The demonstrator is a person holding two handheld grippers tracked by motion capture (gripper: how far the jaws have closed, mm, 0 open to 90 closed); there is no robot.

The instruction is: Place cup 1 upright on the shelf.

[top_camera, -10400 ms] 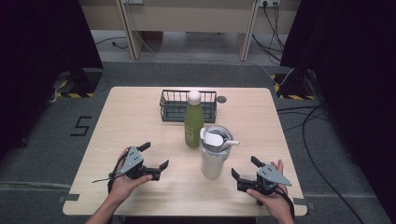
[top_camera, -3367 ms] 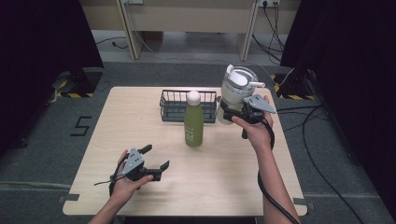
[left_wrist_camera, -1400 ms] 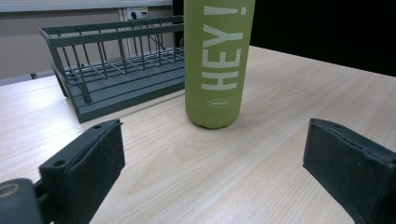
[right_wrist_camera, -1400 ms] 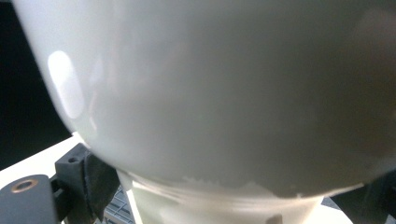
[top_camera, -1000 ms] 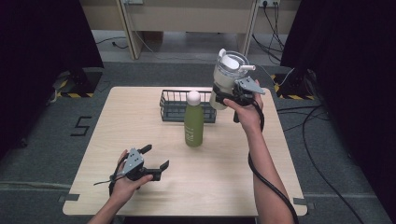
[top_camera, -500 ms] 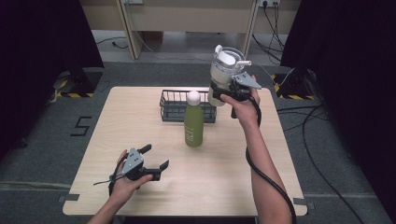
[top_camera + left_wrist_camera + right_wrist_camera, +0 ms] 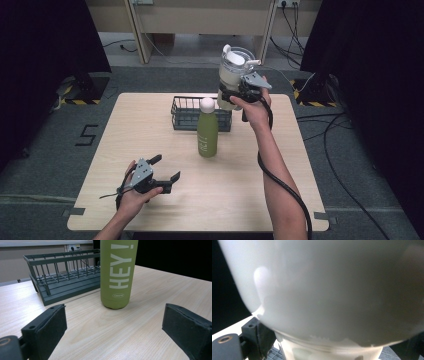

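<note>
- The worktop (image 7: 125, 125) is a pale wood rectangle on a grey floor, and I see it from above with both forearms coming in from six o'clock.
- At about twelve o'clock on the worktop sits a dark wire basket (image 7: 186, 111), low and rectangular, near the far edge. In the left gripper view the basket (image 7: 62, 277) stands beyond my fingers at about eleven o'clock.
- The clear cup (image 7: 231, 80) is a tall, translucent white tumbler with a white lid and a spout. It is off the worktop, held upright in the air above the far edge, just to the three o'clock side of the basket.
- In the right gripper view the clear cup (image 7: 332, 290) is pressed so close that I see little but its milky wall.
- A green bottle (image 7: 207, 131) with a white cap stands upright just in front of the basket, at its six o'clock side. In the left gripper view the green bottle (image 7: 117, 272) reads "HEY!" down its side.
- My right gripper (image 7: 235, 94) has its fingers closed on the lower body of the cup, one black pad (image 7: 263, 337) against its wall.
- My left gripper (image 7: 167, 170) rests low at about seven o'clock on the worktop, its fingers (image 7: 47, 325) spread wide and holding nothing, pointed at the green bottle and well apart from it.
</note>
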